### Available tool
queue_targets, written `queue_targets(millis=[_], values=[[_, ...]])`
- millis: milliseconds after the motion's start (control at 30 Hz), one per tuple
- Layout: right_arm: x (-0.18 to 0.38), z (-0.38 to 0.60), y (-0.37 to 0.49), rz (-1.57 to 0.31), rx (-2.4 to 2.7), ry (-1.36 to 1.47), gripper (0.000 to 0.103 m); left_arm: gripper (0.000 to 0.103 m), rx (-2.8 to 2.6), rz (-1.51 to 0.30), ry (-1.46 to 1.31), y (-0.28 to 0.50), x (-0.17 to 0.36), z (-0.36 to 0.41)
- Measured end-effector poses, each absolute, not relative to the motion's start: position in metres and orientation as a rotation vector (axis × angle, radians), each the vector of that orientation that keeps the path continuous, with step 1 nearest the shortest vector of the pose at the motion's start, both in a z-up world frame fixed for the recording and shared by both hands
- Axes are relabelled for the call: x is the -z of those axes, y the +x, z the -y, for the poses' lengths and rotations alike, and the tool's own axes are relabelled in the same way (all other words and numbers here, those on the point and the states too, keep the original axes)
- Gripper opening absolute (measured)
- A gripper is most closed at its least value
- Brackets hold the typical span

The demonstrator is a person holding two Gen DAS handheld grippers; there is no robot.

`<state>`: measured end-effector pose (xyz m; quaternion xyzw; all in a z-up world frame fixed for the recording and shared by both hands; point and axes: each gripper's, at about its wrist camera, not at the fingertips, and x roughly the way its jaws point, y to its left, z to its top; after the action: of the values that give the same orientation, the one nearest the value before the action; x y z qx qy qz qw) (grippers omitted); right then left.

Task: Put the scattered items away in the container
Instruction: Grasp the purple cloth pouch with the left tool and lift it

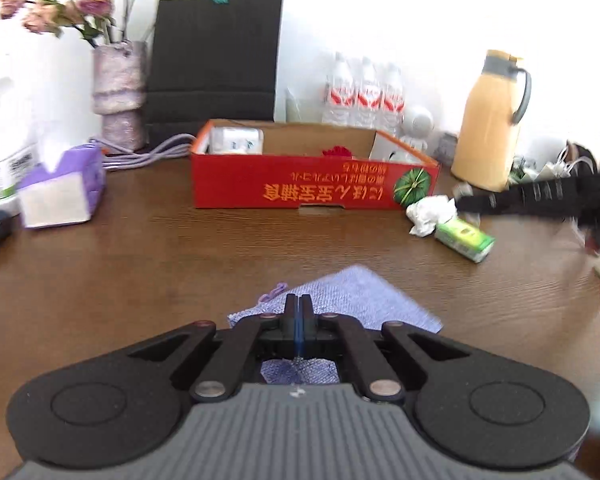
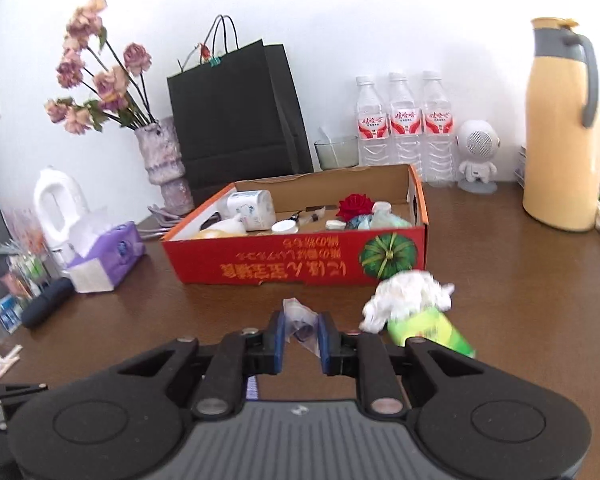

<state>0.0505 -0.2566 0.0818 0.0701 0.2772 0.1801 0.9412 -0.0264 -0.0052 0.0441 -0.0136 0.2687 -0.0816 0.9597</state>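
Left tool (image 1: 299,312): clenched; fingers pressed together over the purple cloth (image 1: 364,292). Whether cloth is pinched between the pads cannot be told.
Right tool (image 2: 302,334): clamped on a small clear wrapper (image 2: 298,320), which stands up between the two blue pads.
Cloth: lies flat on the desk (image 1: 180,248), partly under the left tool, well short of the box (image 1: 300,184).
Box: red cardboard, open top, at the back middle of the desk, printed side facing the cameras. Contents seen from the right wrist: a white pack (image 2: 252,208), a red bow (image 2: 355,205), a small round lid, other small items.
Tissue wad (image 2: 408,292): white, crumpled, on the desk just off the box's front right corner.
Green carton (image 2: 432,330): lying on its side, touching the wad, just right of the right tool.
Tissue pack (image 2: 108,258): purple, left of the box.
Back row: vase with flowers (image 2: 164,160), black bag (image 2: 236,112), three bottles (image 2: 404,124), yellow jug (image 2: 562,128).
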Motion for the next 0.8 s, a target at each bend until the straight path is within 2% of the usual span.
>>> queue_targets(millis=[100, 233, 267, 333, 367, 400, 500, 633, 667, 700, 733, 767, 800], values=[[-0.075, 0.259, 0.019, -0.593, -0.381, 0.185, 0.016, 0.001, 0.159, -0.502, 0.008, -0.048, -0.064, 0.002], [-0.059, 0.248, -0.013, -0.648, -0.425, 0.160, 0.016, 0.005, 0.184, -0.620, 0.078, -0.054, -0.046, 0.009], [-0.056, 0.248, -0.020, -0.658, -0.432, 0.159, 0.016, 0.014, 0.199, -0.662, 0.072, -0.057, -0.042, 0.009], [-0.055, 0.251, -0.029, -0.653, -0.425, 0.158, 0.017, 0.047, 0.297, -0.702, 0.037, -0.065, -0.043, 0.007], [-0.055, 0.253, -0.034, -0.649, -0.420, 0.160, 0.017, 0.075, 0.362, -0.706, 0.035, -0.066, -0.046, 0.008], [-0.056, 0.255, -0.035, -0.646, -0.416, 0.163, 0.017, 0.085, 0.400, -0.685, 0.053, -0.064, -0.049, 0.010], [-0.057, 0.260, -0.034, -0.650, -0.395, 0.168, 0.017, 0.087, 0.380, -0.646, 0.211, -0.040, -0.046, 0.029], [-0.056, 0.255, -0.033, -0.656, -0.403, 0.166, 0.017, 0.090, 0.339, -0.723, 0.331, 0.003, -0.023, 0.052], [-0.056, 0.253, -0.034, -0.657, -0.407, 0.162, 0.017, 0.089, 0.353, -0.720, 0.318, 0.007, -0.022, 0.053], [-0.057, 0.252, -0.035, -0.655, -0.409, 0.157, 0.017, 0.074, 0.366, -0.719, 0.307, 0.007, -0.021, 0.049], [-0.058, 0.252, -0.036, -0.650, -0.409, 0.155, 0.017, 0.051, 0.363, -0.713, 0.288, 0.008, -0.023, 0.048], [-0.058, 0.252, -0.037, -0.646, -0.406, 0.156, 0.017, 0.007, 0.366, -0.718, 0.252, 0.006, -0.021, 0.043], [-0.057, 0.252, -0.037, -0.645, -0.399, 0.157, 0.017, 0.002, 0.382, -0.722, 0.217, 0.005, -0.020, 0.041]])
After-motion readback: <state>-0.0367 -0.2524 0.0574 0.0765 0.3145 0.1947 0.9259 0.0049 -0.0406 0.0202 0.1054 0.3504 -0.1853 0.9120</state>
